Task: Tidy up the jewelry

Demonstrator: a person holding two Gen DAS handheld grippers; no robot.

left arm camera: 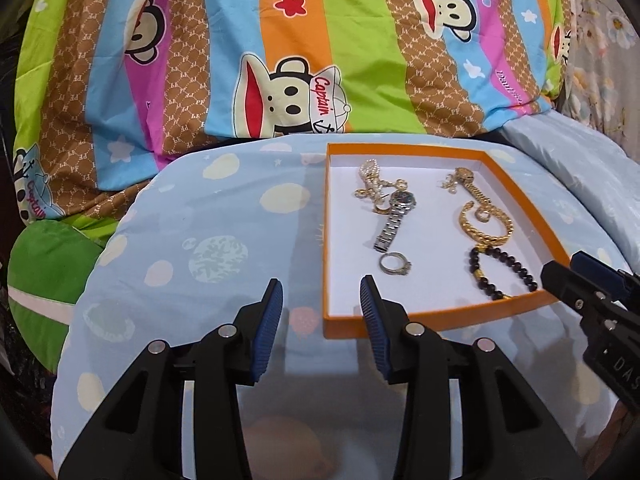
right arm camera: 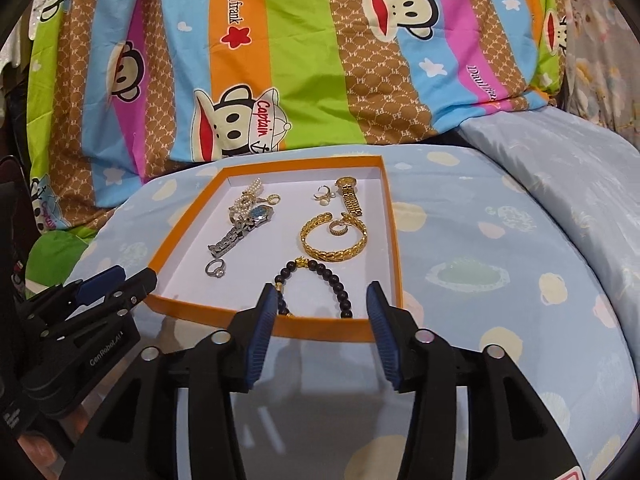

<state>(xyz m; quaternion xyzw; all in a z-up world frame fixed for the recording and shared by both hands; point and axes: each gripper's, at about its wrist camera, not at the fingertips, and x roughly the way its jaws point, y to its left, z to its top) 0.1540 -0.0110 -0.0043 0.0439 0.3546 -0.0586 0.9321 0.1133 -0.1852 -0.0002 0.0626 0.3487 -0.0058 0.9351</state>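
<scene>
An orange-rimmed shallow box (left arm camera: 404, 326) (right arm camera: 200, 312) with a white floor lies on a blue cushion. In it lie a silver watch (left arm camera: 394, 218) (right arm camera: 244, 226), a pearl piece (left arm camera: 370, 182) (right arm camera: 248, 196), a silver ring (left arm camera: 394, 266) (right arm camera: 216, 268), a gold watch (left arm camera: 474, 190) (right arm camera: 349, 198), a gold bangle (left arm camera: 486, 228) (right arm camera: 334, 242) around a small ring, and a dark bead bracelet (left arm camera: 504, 274) (right arm camera: 320, 280). My left gripper (left arm camera: 322, 312) is open and empty, just short of the box's near left corner. My right gripper (right arm camera: 322, 312) is open and empty over the near rim, by the bead bracelet.
The blue cushion (left arm camera: 200, 248) (right arm camera: 500, 260) with pale dots bears the box. A striped cartoon-monkey blanket (left arm camera: 280, 52) (right arm camera: 300, 60) rises behind it. A pale blue pillow (right arm camera: 552, 168) lies at the right. Each gripper shows at the edge of the other's view.
</scene>
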